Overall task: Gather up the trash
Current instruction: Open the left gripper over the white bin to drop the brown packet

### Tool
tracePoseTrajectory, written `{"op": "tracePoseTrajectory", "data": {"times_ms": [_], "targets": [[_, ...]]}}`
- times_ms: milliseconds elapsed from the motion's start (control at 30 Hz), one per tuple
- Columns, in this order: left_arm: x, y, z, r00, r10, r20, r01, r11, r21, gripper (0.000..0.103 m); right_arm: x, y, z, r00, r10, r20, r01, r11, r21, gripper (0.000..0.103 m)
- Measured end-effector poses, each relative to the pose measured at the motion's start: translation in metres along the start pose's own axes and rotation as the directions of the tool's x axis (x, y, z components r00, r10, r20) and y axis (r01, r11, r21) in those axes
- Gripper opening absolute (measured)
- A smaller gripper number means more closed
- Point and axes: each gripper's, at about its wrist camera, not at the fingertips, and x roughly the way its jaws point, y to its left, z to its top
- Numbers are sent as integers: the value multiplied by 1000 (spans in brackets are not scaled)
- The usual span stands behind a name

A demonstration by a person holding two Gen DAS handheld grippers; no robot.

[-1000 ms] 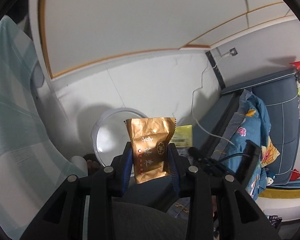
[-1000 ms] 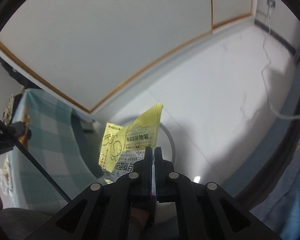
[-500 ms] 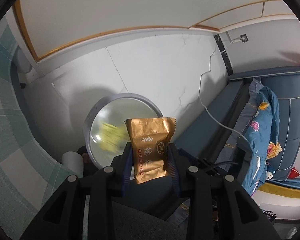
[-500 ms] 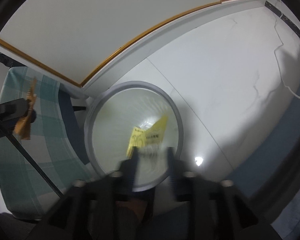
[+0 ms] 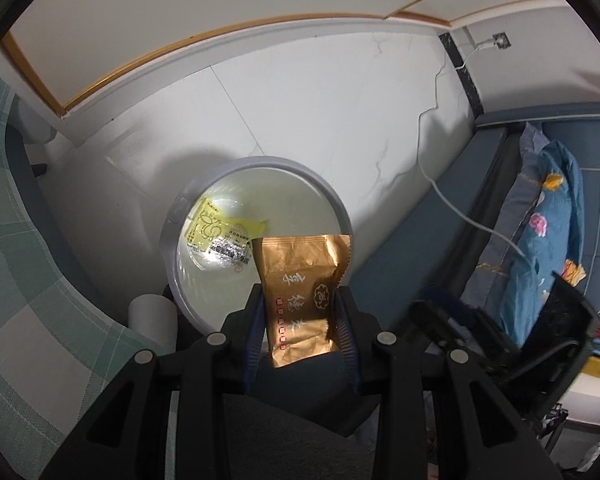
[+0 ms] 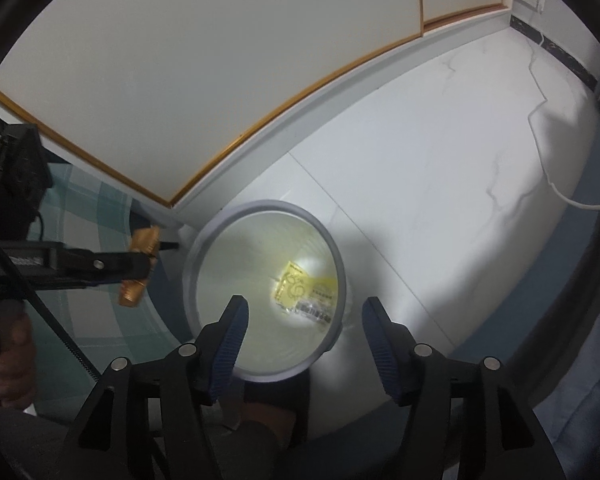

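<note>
A round grey-rimmed trash bin (image 5: 172,232) stands on the white tiled floor; it also shows in the right wrist view (image 6: 192,256). A yellow wrapper (image 5: 220,236) lies inside it, seen from the right wrist too (image 6: 306,294). My left gripper (image 5: 300,312) is shut on a gold foil packet (image 5: 304,292), held above the bin's near right rim. From the right wrist, that packet (image 6: 138,268) hangs left of the bin. My right gripper (image 6: 304,320) is open and empty over the bin's mouth.
A checked green and white cloth (image 5: 16,264) lies at the left. A blue sofa with a flowered blanket (image 5: 548,216) stands at the right. A white cable (image 5: 444,196) runs across the floor. A white cup (image 5: 152,316) sits next to the bin.
My right gripper opened and the yellow wrapper dropped into the bin. My left gripper moved closer over the bin, still holding the gold packet.
</note>
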Motion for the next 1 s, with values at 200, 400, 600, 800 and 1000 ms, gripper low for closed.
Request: {"op": "tracePoseTrajectory", "data": {"times_ms": [200, 400, 600, 800, 1000], "targets": [[15, -3, 1, 997, 43, -62, -41, 999, 23, 36, -4, -2, -1, 1000, 10, 3, -10, 1000, 21, 65], [14, 0, -1, 998, 34, -60, -33, 999, 25, 51, -9, -3, -2, 1000, 13, 13, -13, 999, 30, 71], [7, 5, -4, 999, 47, -15, -46, 999, 16, 62, -10, -4, -2, 1000, 11, 10, -12, 999, 39, 75], [6, 4, -7, 998, 56, -25, -55, 998, 35, 70, -14, -2, -3, 1000, 15, 16, -16, 999, 38, 76], [1, 3, -5, 999, 54, -6, -54, 998, 26, 71, -21, -2, -5, 1000, 5, 26, -6, 999, 32, 78]]}}
